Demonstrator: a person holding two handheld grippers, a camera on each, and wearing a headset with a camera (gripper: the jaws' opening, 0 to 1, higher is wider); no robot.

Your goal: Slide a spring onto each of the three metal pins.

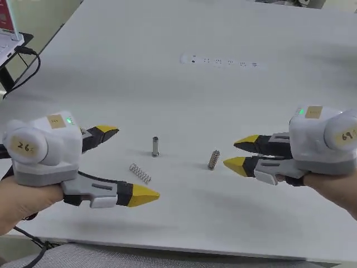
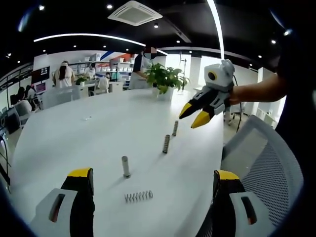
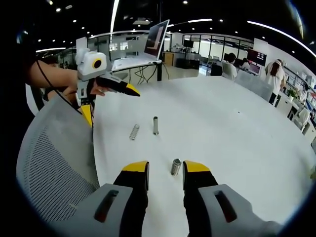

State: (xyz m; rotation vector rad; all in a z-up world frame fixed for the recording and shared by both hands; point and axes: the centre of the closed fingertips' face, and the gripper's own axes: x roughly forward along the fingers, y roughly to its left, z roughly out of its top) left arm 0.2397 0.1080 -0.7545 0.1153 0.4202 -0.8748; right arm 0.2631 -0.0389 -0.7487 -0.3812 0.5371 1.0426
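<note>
On the white table [image 1: 184,100] a bare metal pin [image 1: 155,146] stands upright. A loose spring [image 1: 140,173] lies flat just in front of it, to its left. My left gripper [image 1: 127,162] is open wide, and the loose spring [image 2: 138,196] and bare pin [image 2: 126,166] lie ahead between its jaws. A pin wearing a spring [image 1: 213,159] stands just off the tips of my right gripper [image 1: 239,152], which is open with a narrow gap and holds nothing. Just ahead of the right gripper [image 3: 166,168] stands that sprung pin [image 3: 176,166]. A second sprung pin [image 2: 175,128] stands beyond the first [image 2: 166,143].
A white power strip [image 1: 223,61] lies at the far middle of the table. A laptop [image 1: 6,30] and black cable [image 1: 29,61] sit off the table's left end. A grey mesh chair [image 3: 54,148] stands at the near edge.
</note>
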